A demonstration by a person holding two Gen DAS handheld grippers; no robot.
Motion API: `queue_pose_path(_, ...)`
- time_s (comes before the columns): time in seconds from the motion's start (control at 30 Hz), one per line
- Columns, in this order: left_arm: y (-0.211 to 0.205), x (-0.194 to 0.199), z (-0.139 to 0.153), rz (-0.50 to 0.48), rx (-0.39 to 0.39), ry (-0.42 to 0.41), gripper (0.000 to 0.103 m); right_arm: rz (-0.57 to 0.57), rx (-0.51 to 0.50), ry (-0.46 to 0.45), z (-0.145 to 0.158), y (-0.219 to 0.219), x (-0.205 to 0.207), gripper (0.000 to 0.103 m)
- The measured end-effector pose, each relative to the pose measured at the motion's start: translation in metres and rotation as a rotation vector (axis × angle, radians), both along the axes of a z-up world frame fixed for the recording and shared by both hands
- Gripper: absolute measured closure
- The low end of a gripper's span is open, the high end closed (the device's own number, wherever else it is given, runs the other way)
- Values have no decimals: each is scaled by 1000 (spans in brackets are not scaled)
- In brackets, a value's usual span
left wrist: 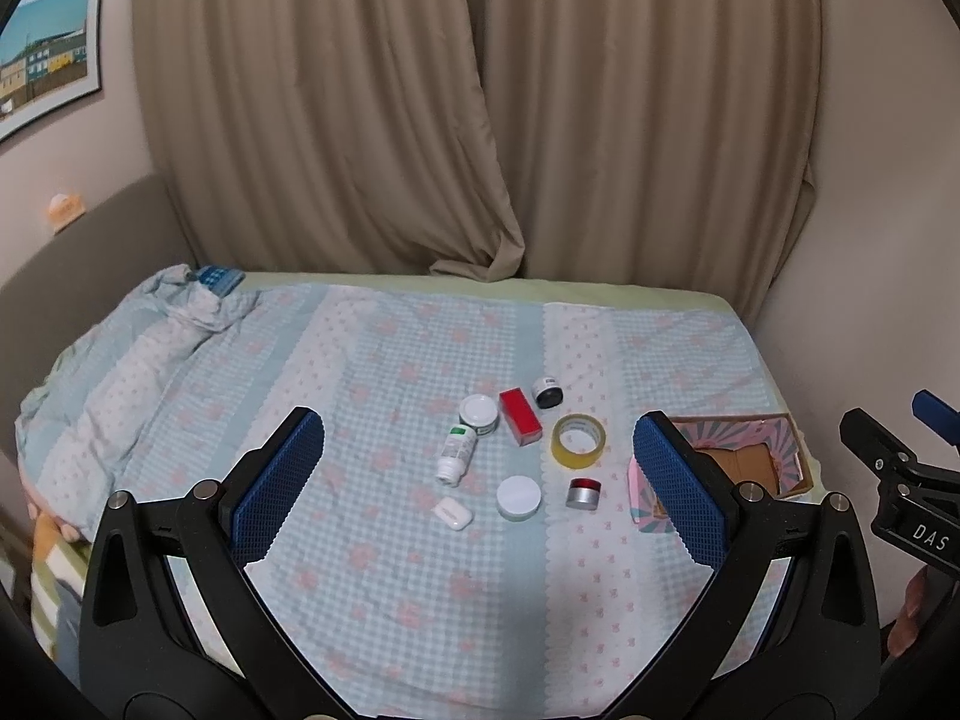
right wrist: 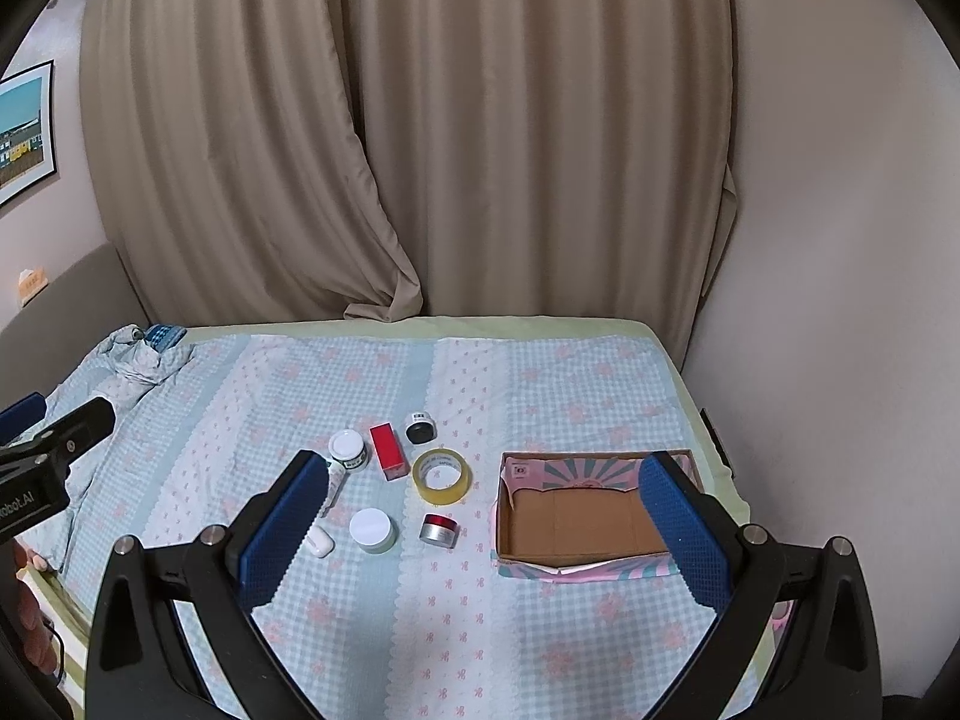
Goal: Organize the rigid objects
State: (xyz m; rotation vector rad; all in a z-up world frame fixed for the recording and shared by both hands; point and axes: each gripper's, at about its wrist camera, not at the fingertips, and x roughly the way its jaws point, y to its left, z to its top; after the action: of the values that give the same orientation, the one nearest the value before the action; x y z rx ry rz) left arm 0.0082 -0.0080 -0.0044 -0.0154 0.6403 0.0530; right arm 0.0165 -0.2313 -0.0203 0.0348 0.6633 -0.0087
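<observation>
Nothing is packed yet: the box (right wrist: 576,525) on the bed's (right wrist: 540,372) right is bare, and the jars (right wrist: 372,530), tape (right wrist: 442,476), red carton (right wrist: 387,450) and bottle (left wrist: 457,453) lie clustered left of it. Both grippers, left (left wrist: 480,480) and right (right wrist: 480,528), hover wide open, holding nothing.

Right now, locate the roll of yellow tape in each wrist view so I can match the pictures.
Left wrist: the tape roll lies right of centre, between the gripper's fingers.
Right wrist: the tape roll lies just left of centre, left of the cardboard box.
Shared landmark: the red box, up-left of the tape.
</observation>
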Motion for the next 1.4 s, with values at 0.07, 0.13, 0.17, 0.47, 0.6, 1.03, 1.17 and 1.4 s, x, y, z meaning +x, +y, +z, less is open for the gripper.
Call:
queue_pose_path(0.07,0,0,0,0,-3,0,1,-1,0,0,0,0,0,0)
queue_pose_path(0.13,-1,0,-1,-1,-7,5,1,0,1,1,0,-1,0,0)
queue_pose_path(0.17,-1,0,0,-2,-8,7,1,0,1,1,0,0,0,0)
queue_pose_path(0.47,1,1,4,-2,-15,4,1,-3,0,-7,-1,-1,-1,0)
queue_pose_path(0.6,1,2,5,-5,-13,2,1,-5,3,0,-4,-2,-4,0)
queue_pose_path(1.03,0,-1,5,-7,-21,4,1,-3,8,0,-2,-3,-5,0)
queue_pose_path(1.17,-1,-2,6,-7,-22,4,1,-2,14,0,-1,-6,-4,0)
queue_pose_path(1.4,0,-2,6,-7,-21,5,1,-3,13,-1,-1,-5,-5,0)
